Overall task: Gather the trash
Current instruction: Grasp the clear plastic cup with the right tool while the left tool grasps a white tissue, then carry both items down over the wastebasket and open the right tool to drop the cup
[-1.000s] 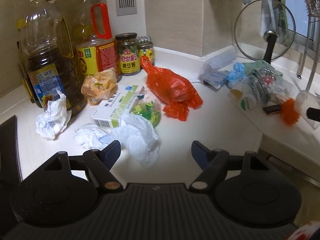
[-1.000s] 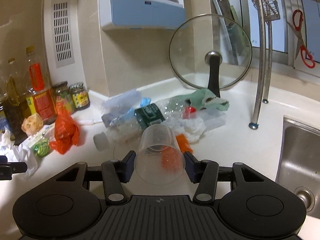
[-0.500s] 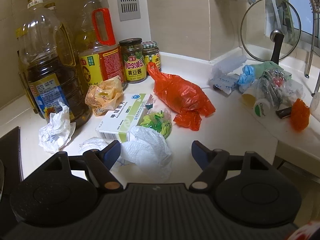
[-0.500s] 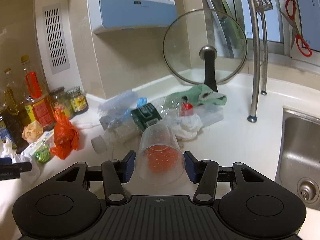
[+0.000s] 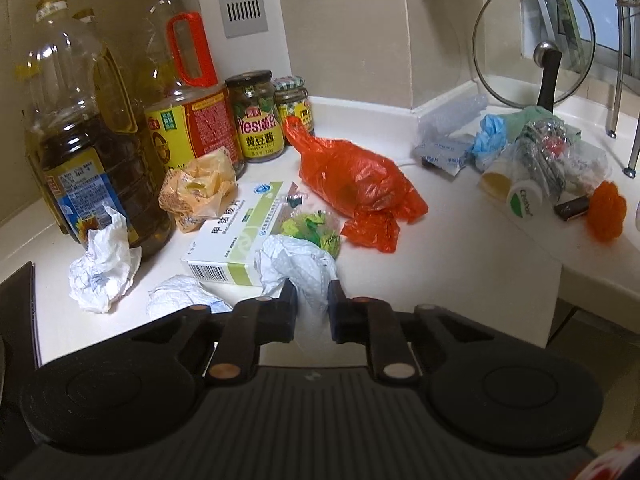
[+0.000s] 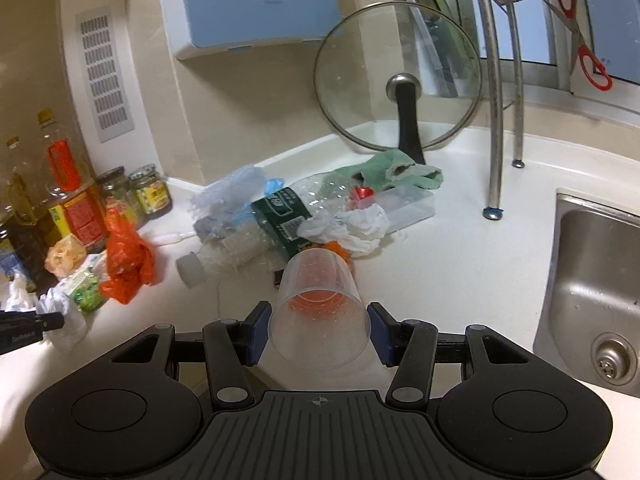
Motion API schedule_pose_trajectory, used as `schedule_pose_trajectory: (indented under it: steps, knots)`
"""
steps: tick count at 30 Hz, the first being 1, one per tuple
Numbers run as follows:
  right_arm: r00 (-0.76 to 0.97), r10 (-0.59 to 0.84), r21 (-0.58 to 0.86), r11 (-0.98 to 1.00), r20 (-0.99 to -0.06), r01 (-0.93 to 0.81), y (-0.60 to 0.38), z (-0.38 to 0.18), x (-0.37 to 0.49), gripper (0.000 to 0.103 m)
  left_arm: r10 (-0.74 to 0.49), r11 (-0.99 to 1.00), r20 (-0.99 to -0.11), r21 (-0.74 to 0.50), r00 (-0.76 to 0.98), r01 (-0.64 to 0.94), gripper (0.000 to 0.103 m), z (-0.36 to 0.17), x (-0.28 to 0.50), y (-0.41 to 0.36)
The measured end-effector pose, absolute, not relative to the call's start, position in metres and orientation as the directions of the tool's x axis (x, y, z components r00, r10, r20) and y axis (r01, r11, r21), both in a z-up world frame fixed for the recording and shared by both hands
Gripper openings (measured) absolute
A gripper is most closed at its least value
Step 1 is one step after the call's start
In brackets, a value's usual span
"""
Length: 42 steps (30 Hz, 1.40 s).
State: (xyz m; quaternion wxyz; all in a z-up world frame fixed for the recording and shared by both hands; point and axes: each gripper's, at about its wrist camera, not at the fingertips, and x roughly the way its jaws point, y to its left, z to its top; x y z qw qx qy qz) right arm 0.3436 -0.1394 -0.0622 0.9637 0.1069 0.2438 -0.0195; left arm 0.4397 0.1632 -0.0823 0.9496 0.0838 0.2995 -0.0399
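Note:
My left gripper [image 5: 312, 306] is shut on a crumpled white tissue [image 5: 298, 264] on the white counter [image 5: 460, 256]. Beside it lie a green-and-white box [image 5: 240, 236], a green candy bag [image 5: 314, 228], an orange plastic bag [image 5: 356, 184], a yellow wrapper [image 5: 196, 192] and other white tissues [image 5: 104, 268]. My right gripper [image 6: 318, 330] is shut on a clear plastic cup [image 6: 318, 316], held on its side above the counter. Ahead of it lie a crushed plastic bottle [image 6: 256, 232], a white tissue [image 6: 352, 226] and an orange scrap [image 6: 336, 248]. The left gripper also shows at the left edge [image 6: 28, 326].
Oil bottles [image 5: 80, 152] and sauce jars [image 5: 258, 116] stand at the back left. A glass lid [image 6: 400, 84] leans on the wall over a green cloth [image 6: 392, 170]. A steel sink [image 6: 596, 304] is at the right. A dish-rack leg [image 6: 494, 120] stands near it.
My left gripper has moved forward and closed on the white tissue; it was open before. My right gripper keeps the cup and has drifted slightly back and right.

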Motion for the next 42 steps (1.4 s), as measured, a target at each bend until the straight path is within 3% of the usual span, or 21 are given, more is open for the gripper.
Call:
schedule_pose_trajectory:
  steps: [9,20,29,42]
  knots:
    - [0.876,0.148,0.220,0.974,-0.460,-0.049,-0.143,-0.054,0.331,0.052,-0.023,0.990,-0.544,0.105,0.839,0.095,0.013,-0.053,0.393,0.149]
    - [0.758,0.419,0.243,0.908,-0.499,-0.342,-0.142,-0.050,0.304,0.052,-0.083,0.996,-0.576,-0.023,0.814,0.085,0.013,-0.042,0.305,0.103]
    - [0.565,0.517,0.226,0.833,-0.643,-0.505,-0.124,-0.104,0.293,0.052,-0.069,0.996,-0.688,-0.094,0.722,0.005,0.013,-0.102,0.255,0.076]
    - [0.389,0.427,0.189,0.833,-0.816,-0.519,-0.108,-0.251,0.323,0.053,-0.115,0.984,-0.807,-0.173,0.580,-0.047,0.013,-0.231,0.258,0.062]
